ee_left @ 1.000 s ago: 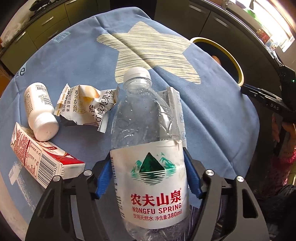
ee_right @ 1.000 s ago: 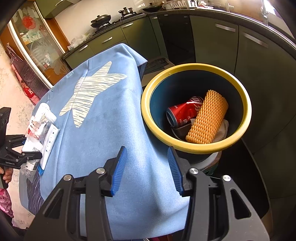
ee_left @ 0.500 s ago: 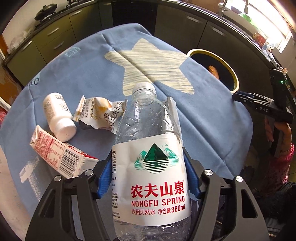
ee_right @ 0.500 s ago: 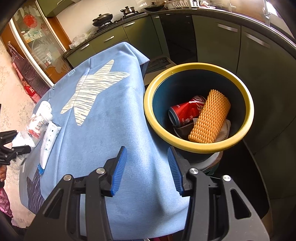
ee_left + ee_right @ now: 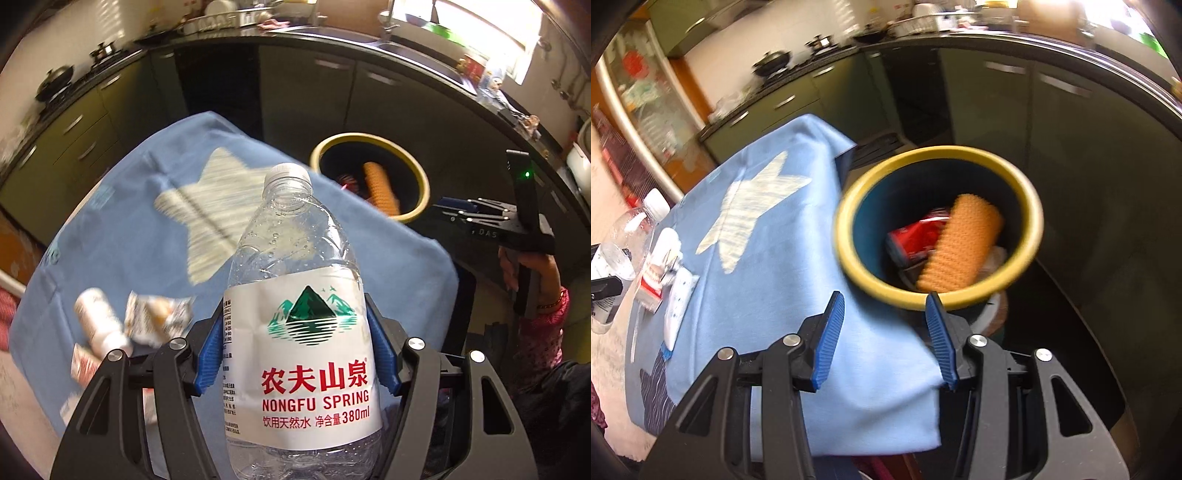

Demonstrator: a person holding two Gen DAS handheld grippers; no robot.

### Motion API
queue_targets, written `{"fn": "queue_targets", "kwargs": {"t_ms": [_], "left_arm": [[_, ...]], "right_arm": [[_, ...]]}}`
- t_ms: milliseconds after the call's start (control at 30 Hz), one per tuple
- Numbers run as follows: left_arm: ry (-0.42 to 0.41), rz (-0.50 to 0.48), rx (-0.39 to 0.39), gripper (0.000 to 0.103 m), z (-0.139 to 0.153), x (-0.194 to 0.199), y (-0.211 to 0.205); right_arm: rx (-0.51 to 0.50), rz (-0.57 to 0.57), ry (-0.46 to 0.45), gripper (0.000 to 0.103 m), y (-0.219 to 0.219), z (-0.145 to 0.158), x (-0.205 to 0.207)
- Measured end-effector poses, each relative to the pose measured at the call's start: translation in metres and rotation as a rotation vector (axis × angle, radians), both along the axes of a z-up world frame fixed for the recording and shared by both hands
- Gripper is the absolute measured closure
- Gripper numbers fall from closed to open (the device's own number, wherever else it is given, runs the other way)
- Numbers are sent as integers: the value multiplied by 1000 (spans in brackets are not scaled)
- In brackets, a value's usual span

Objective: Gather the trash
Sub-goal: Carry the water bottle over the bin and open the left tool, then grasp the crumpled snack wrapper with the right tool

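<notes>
lifted since before, water bottle [image 5: 295,332] over blue tablecloth [image 5: 122,221], kitchen cabinets [image 5: 388,103] seemingly behind.

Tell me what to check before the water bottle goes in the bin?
1. Bottle held tight: ok. The left gripper has its blue fingers pressed on the water bottle at the label.
2. Cap on: ok. The white cap is in place.
3. Bottle off the table: ok, it hangs above the blue cloth.
4. Room in the bin: ok. The yellow-rimmed bin holds a red can and an orange bumpy roll, with space above.
5. Right gripper out of the way: cannot tell. It is empty and open, close to the bin's near rim.
</notes>
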State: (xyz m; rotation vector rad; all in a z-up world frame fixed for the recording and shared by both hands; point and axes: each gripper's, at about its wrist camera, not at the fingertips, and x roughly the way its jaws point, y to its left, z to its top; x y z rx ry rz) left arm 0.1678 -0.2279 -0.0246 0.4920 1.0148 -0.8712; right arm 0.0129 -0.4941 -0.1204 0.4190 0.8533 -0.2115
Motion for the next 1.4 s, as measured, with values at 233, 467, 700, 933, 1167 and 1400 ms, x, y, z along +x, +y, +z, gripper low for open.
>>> {"fn": "queue_targets", "kwargs": {"t_ms": [233,467,700,933,1167,1400], "left_arm": [[42,-128,-14,37,-4,15,-115],[31,-220,43,37,-39,34,-239],[-58,-167,102,27,-69,54,-287],[-92,-135,-7,23,-29,38,-234],[-115,-9,-146,18,18,22,-122],[-140,207,-213,13,37,9,20]], "right_arm": [[25,-109,-10,59,-39,-5,-32],[61,-160,-15,58,-64,-13,-45],[81,-161,-14,54,-71,-17,-51],[85,-141,-21,54,-66,-17,-48],[69,-75,-18,54,-47,-9,-34],[47,77,-3,54,4,-1,2]]}}
